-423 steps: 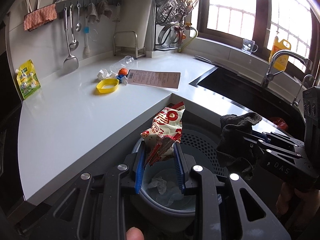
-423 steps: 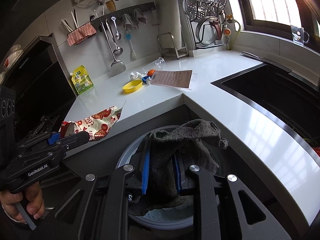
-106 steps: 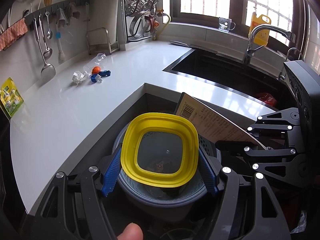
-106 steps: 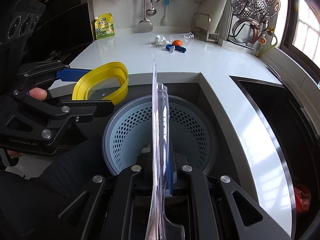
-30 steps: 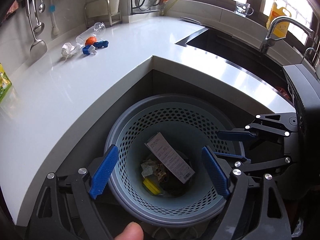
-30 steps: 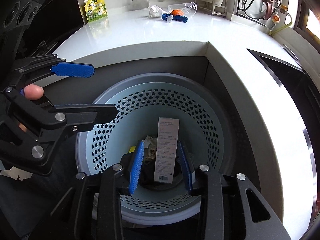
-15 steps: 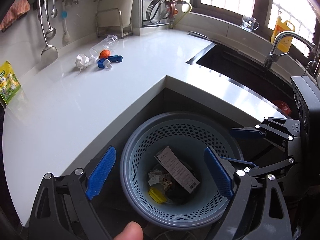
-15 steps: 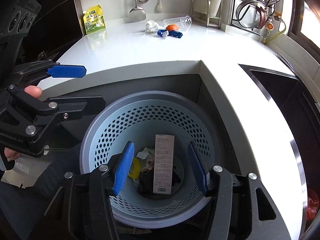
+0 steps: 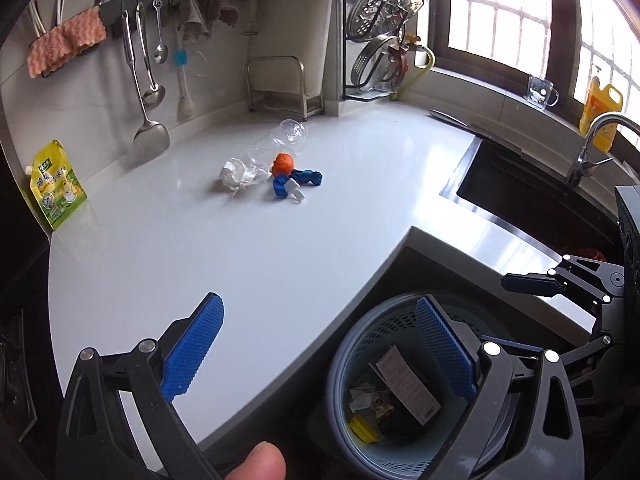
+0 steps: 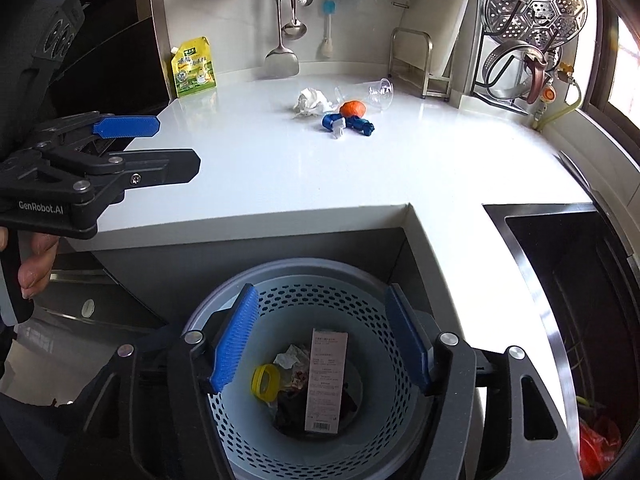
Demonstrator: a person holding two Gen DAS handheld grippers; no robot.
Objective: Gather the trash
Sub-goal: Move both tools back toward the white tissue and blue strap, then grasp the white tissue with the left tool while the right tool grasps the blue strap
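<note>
A perforated blue-grey bin (image 10: 400, 432) stands below the counter corner; it also shows in the left wrist view (image 9: 340, 360). Inside lie a pink-white leaflet (image 10: 326, 380), a yellow lid (image 10: 265, 381), crumpled paper and a dark cloth. On the white counter (image 9: 240, 260) lie crumpled tissue (image 9: 234, 174), a clear bottle (image 9: 286, 136), an orange ball (image 9: 283, 163) and blue pieces (image 9: 296, 184). My left gripper (image 9: 320, 348) is open and empty over the counter edge. My right gripper (image 10: 324, 340) is open and empty over the bin.
A yellow-green pouch (image 9: 56, 188) leans on the back wall. Utensils (image 9: 146, 80) hang from a rail. A metal rack (image 9: 280, 88) and steamer stand at the back. The sink (image 9: 532, 196) and tap (image 9: 592, 144) are to the right.
Both grippers have risen and pulled back from the bin. The left one has swung left, toward the counter. Both stay open and empty.
</note>
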